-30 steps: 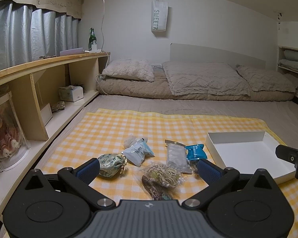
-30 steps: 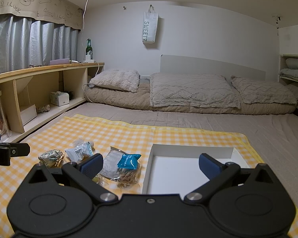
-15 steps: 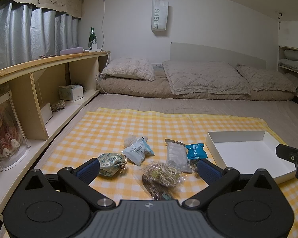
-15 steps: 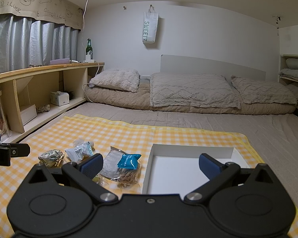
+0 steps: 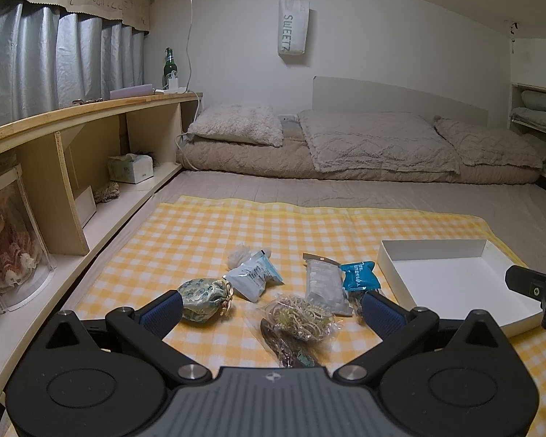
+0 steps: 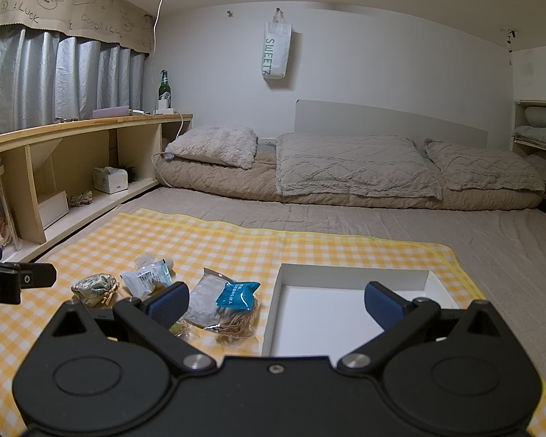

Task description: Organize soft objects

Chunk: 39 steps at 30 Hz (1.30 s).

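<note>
Where yellow checked cloth [image 5: 207, 233] covers grey bedding [image 5: 345, 191], white tray [image 5: 433, 245], wooden shelf [image 5: 91, 109], both grippers spread.

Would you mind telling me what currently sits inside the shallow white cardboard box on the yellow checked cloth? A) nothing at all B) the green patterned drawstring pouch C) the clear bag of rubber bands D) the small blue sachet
A: in both wrist views the shallow white cardboard box shows only its bare white floor, while the small blue sachet, the green patterned drawstring pouch and the clear bag of rubber bands all lie outside it on the yellow checked cloth.
</note>
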Available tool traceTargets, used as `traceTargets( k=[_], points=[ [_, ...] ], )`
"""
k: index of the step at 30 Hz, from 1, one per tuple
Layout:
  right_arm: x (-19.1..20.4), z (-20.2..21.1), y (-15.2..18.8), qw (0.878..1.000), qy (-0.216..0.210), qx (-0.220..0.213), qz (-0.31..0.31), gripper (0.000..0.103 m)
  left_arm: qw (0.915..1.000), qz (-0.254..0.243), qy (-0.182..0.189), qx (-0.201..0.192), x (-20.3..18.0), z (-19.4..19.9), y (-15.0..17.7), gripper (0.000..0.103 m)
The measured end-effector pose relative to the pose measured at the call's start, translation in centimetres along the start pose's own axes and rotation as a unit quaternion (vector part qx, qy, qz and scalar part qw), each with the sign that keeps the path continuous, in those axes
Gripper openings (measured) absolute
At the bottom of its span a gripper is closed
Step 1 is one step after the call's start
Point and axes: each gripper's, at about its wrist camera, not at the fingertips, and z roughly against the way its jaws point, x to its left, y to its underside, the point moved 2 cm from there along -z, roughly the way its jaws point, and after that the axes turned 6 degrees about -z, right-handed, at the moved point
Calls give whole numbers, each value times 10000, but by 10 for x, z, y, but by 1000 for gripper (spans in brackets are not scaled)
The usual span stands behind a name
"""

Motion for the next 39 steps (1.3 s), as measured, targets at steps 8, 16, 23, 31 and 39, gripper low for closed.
traceTargets(
  k=[8, 16, 23, 31, 39],
  points=[
    [-1, 0, 0, 10000, -9, 10, 2, 103, 10000, 0, -5, 4, -1, 0, 4, 103],
    [-3, -1, -2, 10000, -8, 17, 3, 103, 10000, 8, -18, 12, 2, -1, 11, 103],
    [8, 1, 3, 10000, -46, 11, 21, 103, 10000, 34, 9, 4, 4, -1, 10, 103],
    [3, 6, -6, 9998, -181, -6, -64, 103, 9999, -50, 100, 52, 2, 2, 5, 103],
    [6, 15, -29, 9993, -341, -134, 24, 103, 9996, -183, -118, -173, 9, 2, -16, 103]
  ],
)
